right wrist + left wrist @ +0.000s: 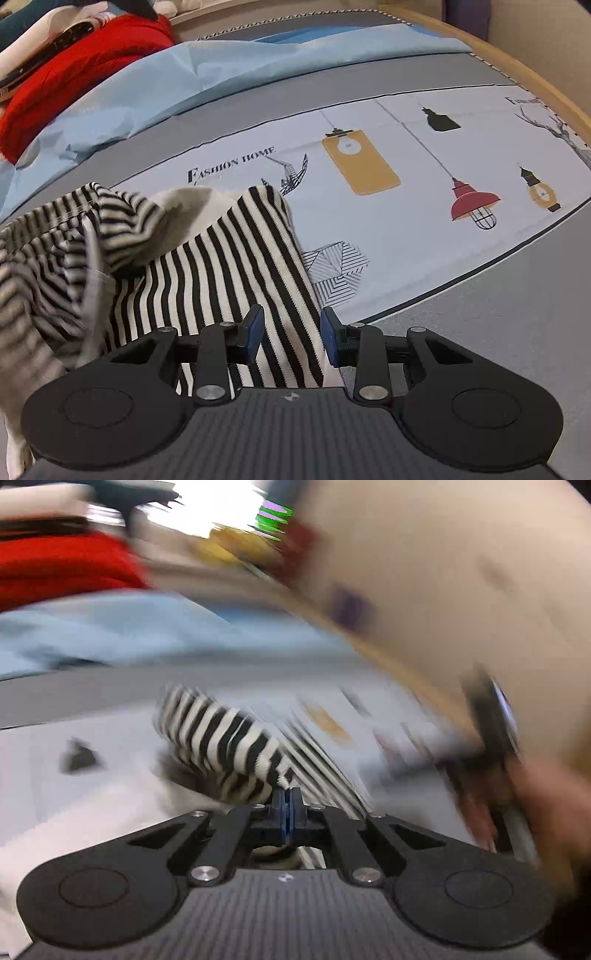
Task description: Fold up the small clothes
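Observation:
A black-and-white striped garment (229,266) lies rumpled on the printed bed sheet (406,229). My right gripper (291,332) is open and points down over it. A flat strip of the striped fabric runs between its blue pads (255,332) without being pinched. In the blurred left wrist view, my left gripper (286,797) is shut, with a corner of the striped garment (221,734) caught at its tips. The garment's left part looks lifted and smeared by motion.
A red garment (85,62) and a light blue cloth (184,81) lie at the back left of the bed. A wooden bed frame (517,55) curves along the right. A blurred hand (546,794) shows at the right of the left wrist view.

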### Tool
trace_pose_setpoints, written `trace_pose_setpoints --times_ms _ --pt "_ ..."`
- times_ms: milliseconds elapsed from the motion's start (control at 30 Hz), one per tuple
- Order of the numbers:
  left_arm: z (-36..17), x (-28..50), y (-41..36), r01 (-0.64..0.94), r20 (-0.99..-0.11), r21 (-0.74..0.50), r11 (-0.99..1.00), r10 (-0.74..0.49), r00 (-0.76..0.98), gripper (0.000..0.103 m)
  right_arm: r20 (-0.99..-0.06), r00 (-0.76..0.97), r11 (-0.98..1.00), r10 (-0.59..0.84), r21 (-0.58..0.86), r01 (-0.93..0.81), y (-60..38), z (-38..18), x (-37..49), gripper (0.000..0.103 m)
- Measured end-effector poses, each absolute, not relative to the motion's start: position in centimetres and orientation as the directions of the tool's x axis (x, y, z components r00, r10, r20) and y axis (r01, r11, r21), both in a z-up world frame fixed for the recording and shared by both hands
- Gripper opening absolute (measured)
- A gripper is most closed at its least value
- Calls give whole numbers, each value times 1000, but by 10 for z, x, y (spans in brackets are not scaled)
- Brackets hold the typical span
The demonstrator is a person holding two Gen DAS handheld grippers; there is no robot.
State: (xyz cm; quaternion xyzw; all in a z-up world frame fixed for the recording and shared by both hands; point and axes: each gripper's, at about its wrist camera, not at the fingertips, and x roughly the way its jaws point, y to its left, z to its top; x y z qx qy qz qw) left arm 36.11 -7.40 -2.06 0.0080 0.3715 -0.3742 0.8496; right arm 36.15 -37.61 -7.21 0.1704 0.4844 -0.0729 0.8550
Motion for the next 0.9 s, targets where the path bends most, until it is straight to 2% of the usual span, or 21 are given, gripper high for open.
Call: trace_pose_setpoints --times_ms 100,167,233,367,400,467,567,733,767,800,867,900 --pt "-47 353 -86 668 -793 -236 706 -537 287 5 -848 530 923 25 223 313 -379 -70 361 35" --pt "-57 357 -82 635 -832 -212 743 -478 282 13 -843 538 919 27 232 318 -379 -69 361 35" --pt "-49 364 -69 567 -799 -264 780 -506 325 20 -838 544 919 36 242 312 -376 -69 361 35" --pt "-39 388 -38 347 -716 -437 830 -555 424 52 -826 558 911 84 291 293 -370 -68 363 35" --pt "-43 393 -30 272 -717 -471 839 -544 436 53 -816 568 906 111 318 280 -368 -67 363 35" --pt "-58 401 -19 128 -749 -510 851 -512 421 53 -795 585 903 161 358 239 -361 -63 364 35" --pt "-79 410 -8 -23 -814 -501 865 -462 353 52 -758 605 885 243 428 180 -350 -59 366 35" --pt "-95 412 -11 -46 -827 -514 857 -480 293 47 -663 596 820 453 573 15 -321 -51 369 36" --pt "-95 412 -13 -39 -832 -500 865 -468 297 39 -650 580 806 491 591 -20 -312 -51 370 36" --pt "-95 414 -15 -35 -837 -490 871 -459 297 27 -640 565 794 521 607 -44 -305 -51 370 36" --pt "-95 412 -14 -24 -846 -472 881 -446 292 11 -634 529 778 564 623 -83 -288 -52 371 36" --pt "-94 411 -15 -13 -852 -457 889 -434 293 8 -638 511 778 576 619 -105 -279 -54 371 36"
